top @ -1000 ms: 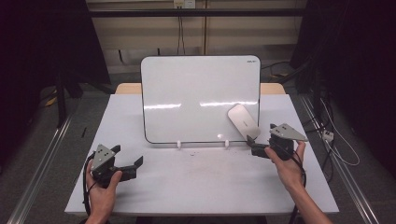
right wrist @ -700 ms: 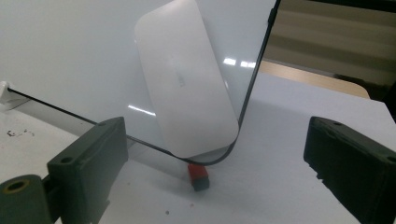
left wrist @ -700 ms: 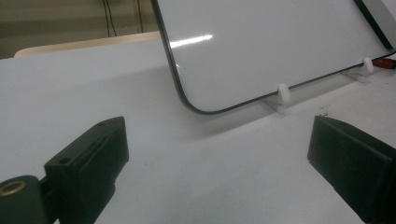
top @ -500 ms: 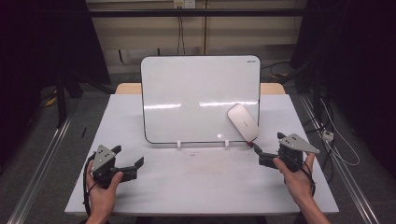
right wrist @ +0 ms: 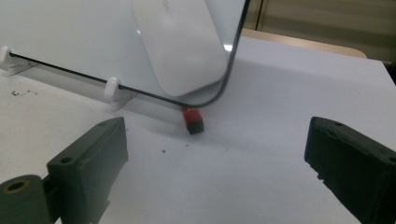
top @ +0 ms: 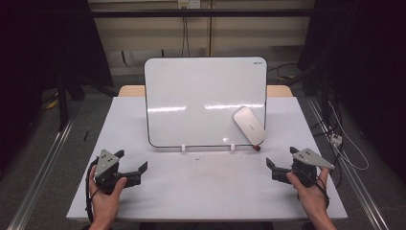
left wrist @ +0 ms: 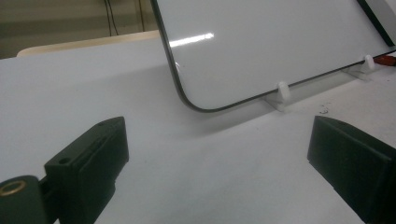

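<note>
Your right claw (top: 276,170) is the nearer one to the white eraser (top: 249,125), which clings to the lower right part of the whiteboard (top: 201,91) standing toward the far edge of the surface (top: 201,191). The eraser lies ahead of that claw and slightly to its left; its long axis slants, upper end toward the board's middle, lower end toward the board's lower right corner, where a small red piece (right wrist: 192,120) sits on the surface just under it. Both claws are open and hold nothing; your left claw (top: 139,172) rests near the front left corner, well apart from the eraser. To grasp it, you would likely need the right jaws turned across that slant.
</note>
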Action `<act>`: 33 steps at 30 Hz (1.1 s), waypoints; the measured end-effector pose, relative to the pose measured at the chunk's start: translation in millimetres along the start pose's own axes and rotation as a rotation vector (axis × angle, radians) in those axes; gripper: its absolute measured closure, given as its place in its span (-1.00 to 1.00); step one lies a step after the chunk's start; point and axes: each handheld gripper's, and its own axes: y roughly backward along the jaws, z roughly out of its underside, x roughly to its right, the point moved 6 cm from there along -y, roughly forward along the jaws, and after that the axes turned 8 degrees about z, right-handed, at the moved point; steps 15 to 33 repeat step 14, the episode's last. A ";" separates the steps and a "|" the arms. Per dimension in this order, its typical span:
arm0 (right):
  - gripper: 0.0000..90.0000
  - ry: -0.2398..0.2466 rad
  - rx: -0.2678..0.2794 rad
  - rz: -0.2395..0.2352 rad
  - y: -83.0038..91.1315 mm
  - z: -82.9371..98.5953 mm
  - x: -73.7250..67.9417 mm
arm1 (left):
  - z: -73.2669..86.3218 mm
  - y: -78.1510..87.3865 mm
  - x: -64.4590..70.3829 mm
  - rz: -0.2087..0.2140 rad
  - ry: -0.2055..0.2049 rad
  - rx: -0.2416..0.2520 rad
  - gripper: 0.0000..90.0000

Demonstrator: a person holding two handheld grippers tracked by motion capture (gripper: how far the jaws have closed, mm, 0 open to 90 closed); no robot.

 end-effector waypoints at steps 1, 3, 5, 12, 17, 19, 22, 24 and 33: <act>-0.87 -0.008 -0.005 0.000 0.8 2.3 1.5 | 0.7 0.1 -0.2 0.000 -0.003 -0.008 -0.88; -0.87 -0.007 -0.012 0.010 1.2 7.1 3.8 | 1.4 0.5 0.0 -0.005 -0.003 -0.013 -0.88; -0.87 -0.005 -0.010 0.024 0.9 11.3 5.5 | 1.2 0.4 0.7 -0.001 0.002 -0.008 -0.88; -0.87 -0.019 -0.015 0.032 -1.7 14.3 10.8 | 3.7 -1.0 -0.6 -0.001 0.016 -0.027 -0.88; -0.86 -0.020 -0.015 0.031 -2.8 14.0 10.5 | 3.8 -1.3 -1.8 -0.009 0.013 -0.030 -0.88; -0.86 -0.020 -0.015 0.031 -2.8 14.0 10.5 | 3.8 -1.3 -1.8 -0.009 0.013 -0.030 -0.88; -0.86 -0.020 -0.015 0.031 -2.8 14.0 10.5 | 3.8 -1.3 -1.8 -0.009 0.013 -0.030 -0.88; -0.86 -0.020 -0.015 0.031 -2.8 14.0 10.5 | 3.8 -1.3 -1.8 -0.009 0.013 -0.030 -0.88; -0.86 -0.020 -0.015 0.031 -2.8 14.0 10.5 | 3.8 -1.3 -1.8 -0.009 0.013 -0.030 -0.88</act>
